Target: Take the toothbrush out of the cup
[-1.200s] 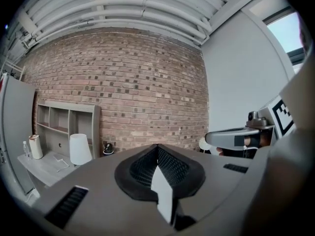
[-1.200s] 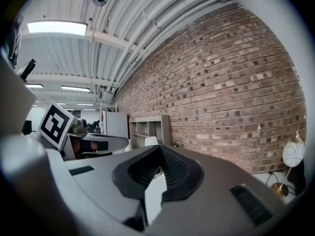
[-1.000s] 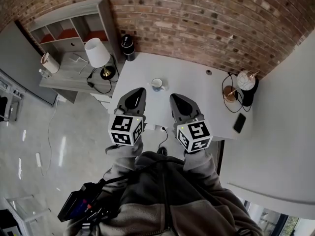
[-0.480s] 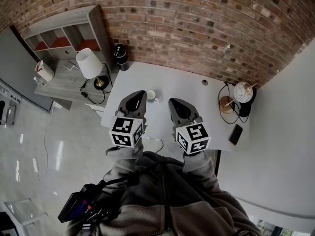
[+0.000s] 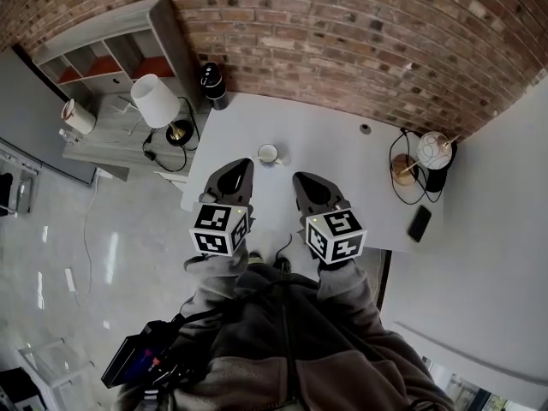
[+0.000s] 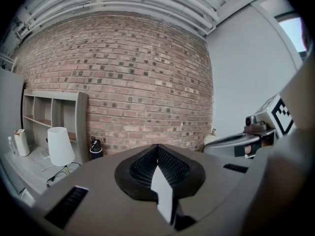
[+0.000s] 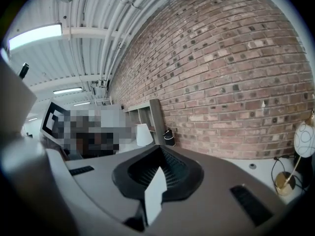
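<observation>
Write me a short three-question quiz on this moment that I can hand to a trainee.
1. True or false: the left gripper and the right gripper are both shut with nothing between their jaws.
2. Where is the cup?
A) on the white table, just beyond the gripper tips
B) on the grey shelf
C) on the floor
3. Name the flat dark thing lying by the table's right edge, near the round lamp.

Key: 1 true; 2 A; 3 the phone.
</observation>
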### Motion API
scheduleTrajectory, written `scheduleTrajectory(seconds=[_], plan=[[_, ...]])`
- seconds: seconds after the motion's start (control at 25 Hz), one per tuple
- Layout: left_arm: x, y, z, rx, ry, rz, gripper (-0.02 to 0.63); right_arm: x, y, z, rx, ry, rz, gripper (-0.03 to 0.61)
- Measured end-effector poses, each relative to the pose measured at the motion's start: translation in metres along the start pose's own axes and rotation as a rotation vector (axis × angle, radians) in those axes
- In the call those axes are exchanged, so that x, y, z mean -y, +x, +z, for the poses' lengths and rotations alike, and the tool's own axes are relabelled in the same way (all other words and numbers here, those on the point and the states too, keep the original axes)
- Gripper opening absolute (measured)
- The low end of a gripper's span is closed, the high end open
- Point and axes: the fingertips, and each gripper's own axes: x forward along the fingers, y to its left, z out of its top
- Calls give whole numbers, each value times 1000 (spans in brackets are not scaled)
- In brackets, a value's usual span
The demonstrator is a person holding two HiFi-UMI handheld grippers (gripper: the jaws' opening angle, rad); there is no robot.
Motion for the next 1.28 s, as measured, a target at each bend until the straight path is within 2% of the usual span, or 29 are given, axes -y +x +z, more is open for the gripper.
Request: scheduleTrajectory(seconds=[0.28,0.52,0.76,1.28], plan=[[-16,9,-27,-69,-29,-17,6,-7,24,-13,-53,13,9,2],[-34,0,-93,-206,-104,9,6,-13,46,-66,-182,30,28,2],[-42,-2,-146,-303,-160,10,5,-10,68,-118,-288,29,51,2],[-58,-4,-206,-394,-240,21,5,-10,94,-176,-406,7,87,2]])
